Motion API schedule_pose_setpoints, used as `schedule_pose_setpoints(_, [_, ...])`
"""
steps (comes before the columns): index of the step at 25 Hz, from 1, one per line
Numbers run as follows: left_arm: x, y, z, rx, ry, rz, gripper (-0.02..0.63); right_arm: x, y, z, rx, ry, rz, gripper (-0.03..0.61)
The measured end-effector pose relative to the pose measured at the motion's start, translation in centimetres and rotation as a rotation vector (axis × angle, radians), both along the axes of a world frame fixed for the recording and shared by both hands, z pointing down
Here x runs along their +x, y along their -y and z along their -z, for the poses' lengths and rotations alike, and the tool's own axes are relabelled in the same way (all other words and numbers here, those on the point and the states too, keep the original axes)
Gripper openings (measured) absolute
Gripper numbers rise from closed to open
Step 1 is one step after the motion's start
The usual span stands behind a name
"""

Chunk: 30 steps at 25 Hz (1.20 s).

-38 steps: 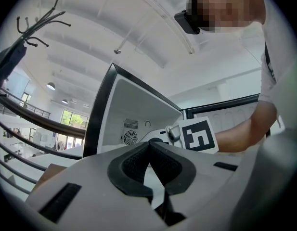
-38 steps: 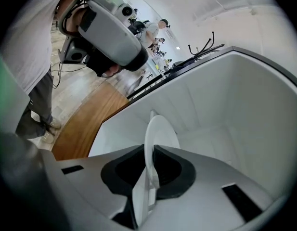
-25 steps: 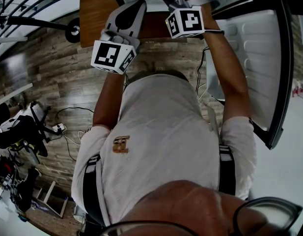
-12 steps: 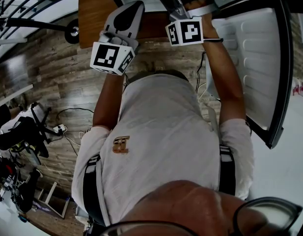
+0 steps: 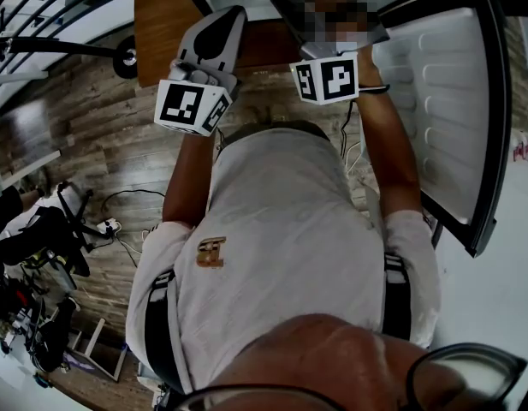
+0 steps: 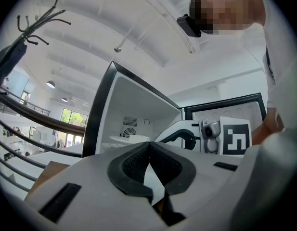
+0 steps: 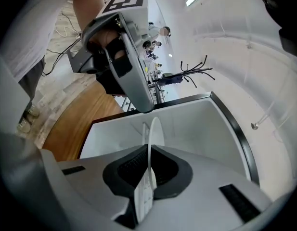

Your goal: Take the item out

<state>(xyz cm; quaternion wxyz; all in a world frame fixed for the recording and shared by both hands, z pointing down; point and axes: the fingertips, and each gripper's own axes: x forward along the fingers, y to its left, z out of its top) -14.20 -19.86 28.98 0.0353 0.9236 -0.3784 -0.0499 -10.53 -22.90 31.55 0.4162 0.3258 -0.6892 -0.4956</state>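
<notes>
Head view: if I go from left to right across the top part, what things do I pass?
Black wheel → wooden board → left gripper's marker cube → right gripper's marker cube → white fridge door.

Plate (image 7: pixel 156 128) between right tongs (image 7: pixel 149 150), fridge (image 7: pixel 201 124) behind

Large open test hall, not a home kitchen

A fridge (image 6: pixel 134 105) is set on a wood-plank floor (image 5: pixel 101 135) strewn with trailing cables (image 5: pixel 116 234); a mezzanine railing (image 6: pixel 23 117), tall windows (image 6: pixel 73 118) and a high white ceiling (image 6: pixel 138 32) are seen around it.
</notes>
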Motion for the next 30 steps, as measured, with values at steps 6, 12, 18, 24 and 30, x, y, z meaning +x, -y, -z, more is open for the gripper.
schedule_pose_setpoints(6, [0.0,-0.3,-0.3,-0.006,0.001,-0.003,0.018,0.1,-1.1,0.2,0.012,-0.009,0.005,0.040])
schedule_pose_setpoints(12, [0.0,-0.5,-0.1,0.000,0.000,-0.007,0.018,0.4,-1.5,0.3,0.015,-0.023,0.001,0.040])
schedule_pose_setpoints(18, [0.0,-0.9,-0.1,0.000,-0.002,-0.012,0.018,0.2,-1.9,0.7,0.022,-0.030,0.007,0.040])
schedule_pose_setpoints(24, [-0.5,-1.0,-0.1,0.000,-0.002,-0.010,0.018,-0.3,-2.1,1.2,0.028,-0.035,0.013,0.040])
schedule_pose_setpoints(30, [-0.1,-1.5,-0.1,0.002,0.000,-0.009,0.018,-0.1,-2.9,1.6,0.035,-0.032,0.020,0.040])
